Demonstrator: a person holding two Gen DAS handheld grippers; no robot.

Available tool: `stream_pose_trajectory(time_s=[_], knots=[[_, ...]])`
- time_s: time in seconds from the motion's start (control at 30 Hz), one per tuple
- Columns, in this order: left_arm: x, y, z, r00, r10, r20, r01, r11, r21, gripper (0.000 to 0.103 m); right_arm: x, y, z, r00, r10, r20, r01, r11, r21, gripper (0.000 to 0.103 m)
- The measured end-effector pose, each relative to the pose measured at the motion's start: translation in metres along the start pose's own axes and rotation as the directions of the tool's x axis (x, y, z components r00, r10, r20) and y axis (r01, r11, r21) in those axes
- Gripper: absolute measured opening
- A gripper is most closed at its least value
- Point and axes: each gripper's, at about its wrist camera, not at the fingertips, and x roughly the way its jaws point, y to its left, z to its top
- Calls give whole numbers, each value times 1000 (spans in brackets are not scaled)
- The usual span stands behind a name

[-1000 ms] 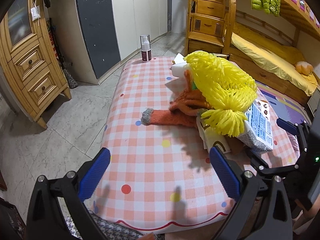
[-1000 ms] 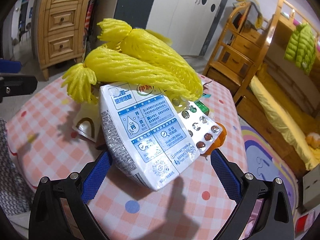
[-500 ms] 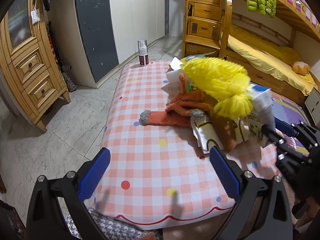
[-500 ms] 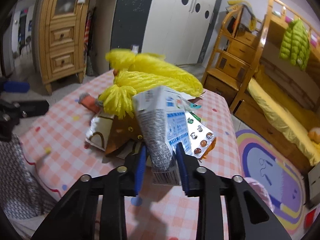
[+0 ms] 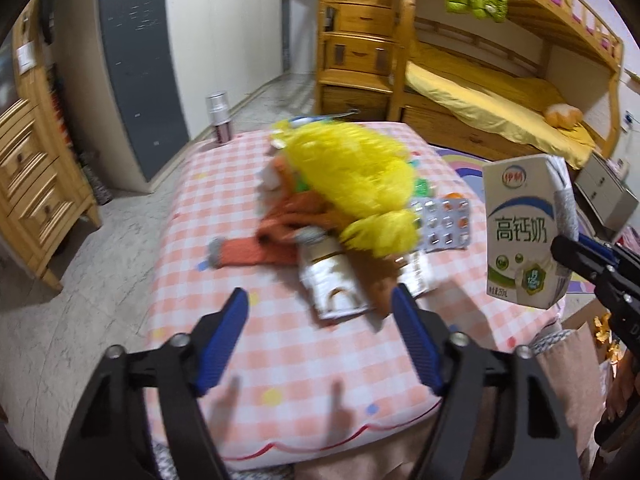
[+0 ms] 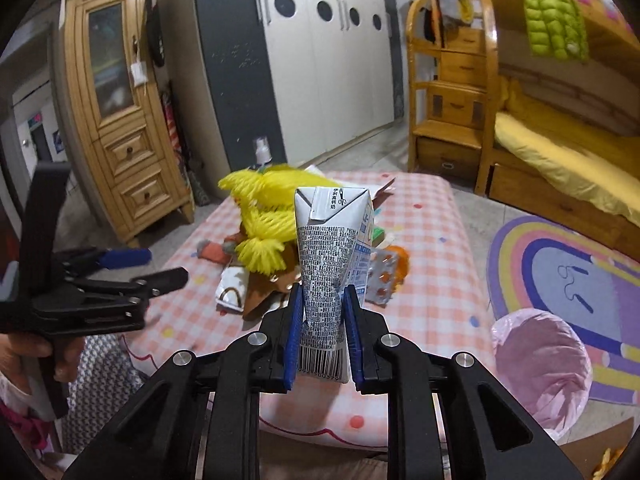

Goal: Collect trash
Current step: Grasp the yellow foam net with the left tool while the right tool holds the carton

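My right gripper [image 6: 322,312] is shut on a white milk carton [image 6: 326,256] and holds it up above the near edge of the checked table [image 6: 424,280]. The carton also shows in the left wrist view [image 5: 520,232], off the table's right side. A heap of trash stays on the table: yellow foam netting [image 5: 356,184], an orange sock [image 5: 256,252], a pill blister sheet [image 5: 446,226] and a torn white and brown wrapper [image 5: 332,288]. My left gripper [image 5: 320,320] is open and empty, hovering over the table's front part.
A bin lined with a pink bag [image 6: 540,360] stands on the floor right of the table. A small bottle [image 5: 220,124] stands at the table's far corner. A wooden cabinet [image 5: 36,184] is to the left, a bunk bed [image 5: 500,92] to the right.
My right gripper closed on the milk carton and lifted it off the heap, back and to the right. The blister sheet now lies uncovered. My left gripper moved forward over the table.
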Motion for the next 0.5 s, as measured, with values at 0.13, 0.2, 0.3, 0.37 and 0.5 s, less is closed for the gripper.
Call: stream_pose_trajectory(time_s=[0.13, 0.2, 0.3, 0.37, 0.5], knots=[[8, -20, 23, 999, -40, 33, 40, 999, -2, 69, -7, -13, 4, 999, -34, 30, 34, 999, 19, 21], [17, -27, 33, 998, -34, 44, 34, 999, -6, 74, -8, -19, 5, 998, -42, 37, 41, 999, 27, 21], [39, -34, 47, 999, -27, 19, 28, 999, -24, 75, -8, -27, 6, 998, -51, 39, 49, 998, 39, 21], [53, -38, 53, 1000, -9, -3, 9, 1000, -29, 75, -7, -30, 4, 998, -54, 32, 53, 998, 44, 21], [77, -38, 60, 999, 20, -46, -21, 999, -36, 68, -3, -35, 0, 998, -53, 17, 52, 997, 55, 21]])
